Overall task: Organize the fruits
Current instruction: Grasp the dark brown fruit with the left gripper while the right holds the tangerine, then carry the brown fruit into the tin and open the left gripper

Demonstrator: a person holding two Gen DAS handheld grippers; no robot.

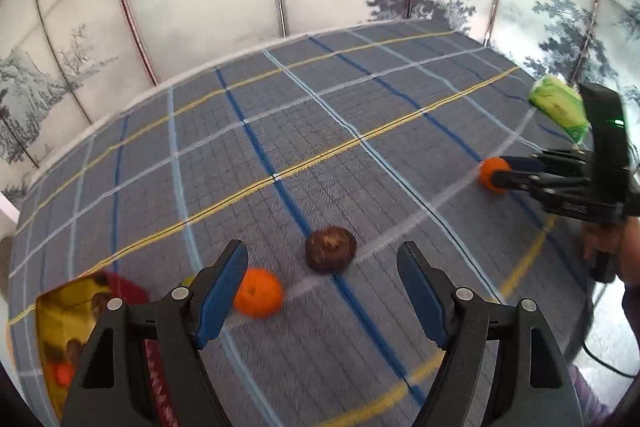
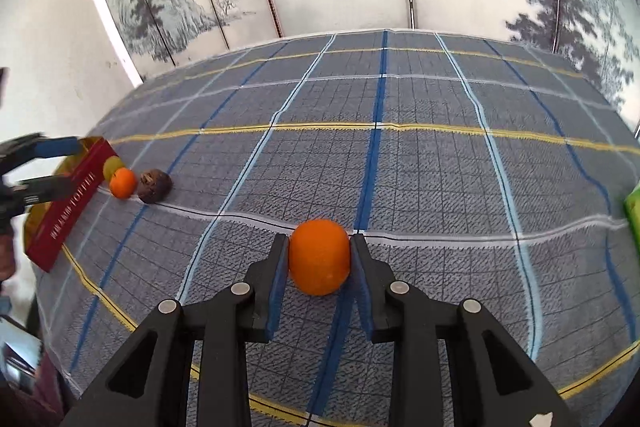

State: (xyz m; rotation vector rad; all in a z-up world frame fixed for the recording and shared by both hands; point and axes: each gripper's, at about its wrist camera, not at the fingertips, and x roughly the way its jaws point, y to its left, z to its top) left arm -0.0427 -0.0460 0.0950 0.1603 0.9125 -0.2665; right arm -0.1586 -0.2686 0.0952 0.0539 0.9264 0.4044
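Observation:
In the right wrist view my right gripper (image 2: 320, 241) is shut on an orange (image 2: 319, 257), held just above the plaid tablecloth (image 2: 400, 167). The left wrist view shows this same held orange (image 1: 494, 175) at the tips of the right gripper (image 1: 500, 173), far right. My left gripper (image 1: 322, 251) is open with nothing between its pads. A second orange (image 1: 258, 293) lies beside its left finger, and a brown fruit (image 1: 330, 249) rests on the cloth past the fingertips. A red and gold box (image 1: 68, 315) with fruit inside sits at the lower left.
A green packet (image 1: 558, 105) lies near the table's right edge. In the right wrist view the left gripper (image 2: 64, 167) hovers over the red box (image 2: 72, 203), with a yellow-green fruit (image 2: 112, 165) beside it. Painted folding screens stand behind the table. A person's hand (image 1: 608, 239) grips the right tool.

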